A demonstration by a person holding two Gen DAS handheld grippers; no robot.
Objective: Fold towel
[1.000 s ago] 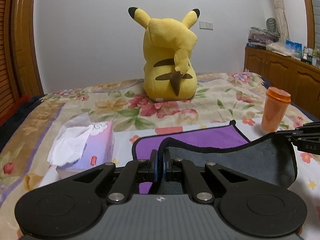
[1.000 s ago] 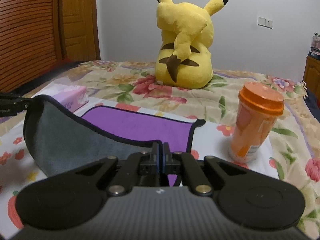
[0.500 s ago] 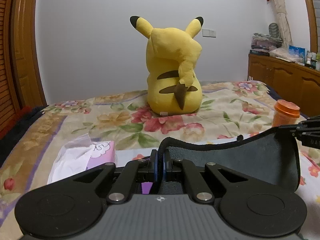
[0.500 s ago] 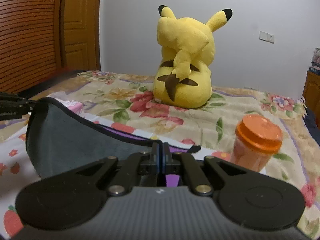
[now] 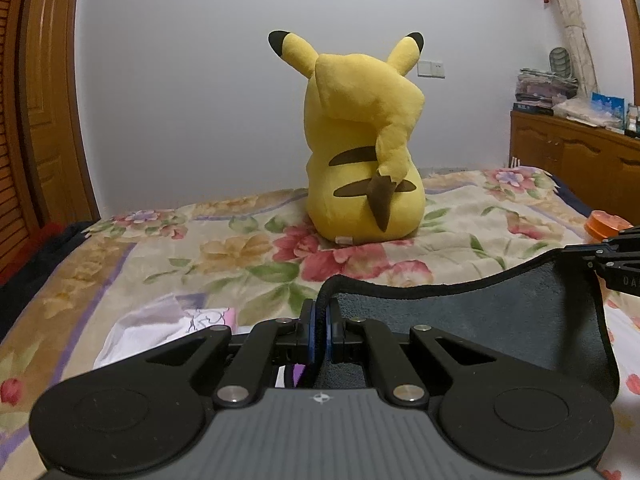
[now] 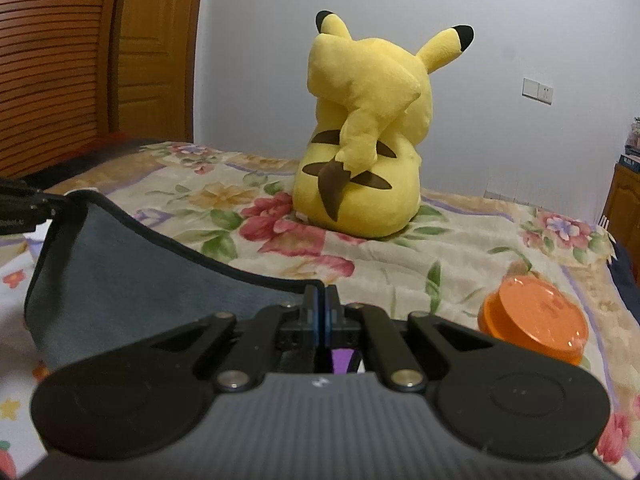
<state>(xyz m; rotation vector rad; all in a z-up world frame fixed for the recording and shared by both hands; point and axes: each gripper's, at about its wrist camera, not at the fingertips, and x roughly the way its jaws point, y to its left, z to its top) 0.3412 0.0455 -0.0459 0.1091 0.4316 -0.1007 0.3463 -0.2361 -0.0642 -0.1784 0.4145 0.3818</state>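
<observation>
The towel (image 5: 480, 320) is grey on the side facing me, purple on the other, with a black hem. It hangs raised above the floral bed, stretched between both grippers. My left gripper (image 5: 319, 320) is shut on its left corner. My right gripper (image 6: 320, 308) is shut on the right corner; the towel (image 6: 132, 276) sags away to the left in that view. The right gripper also shows at the right edge of the left wrist view (image 5: 600, 258). A sliver of purple shows under each gripper.
A yellow Pikachu plush (image 5: 362, 152) sits on the bed behind the towel. An orange lidded cup (image 6: 534, 320) stands to the right. A tissue box (image 5: 168, 324) lies to the left. A wooden cabinet (image 5: 580, 160) and wooden doors (image 6: 80, 60) flank the bed.
Both grippers have lifted the towel's near edge higher and forward. The purple face on the bed has dropped out of sight; the cup and tissue box sit lower in view.
</observation>
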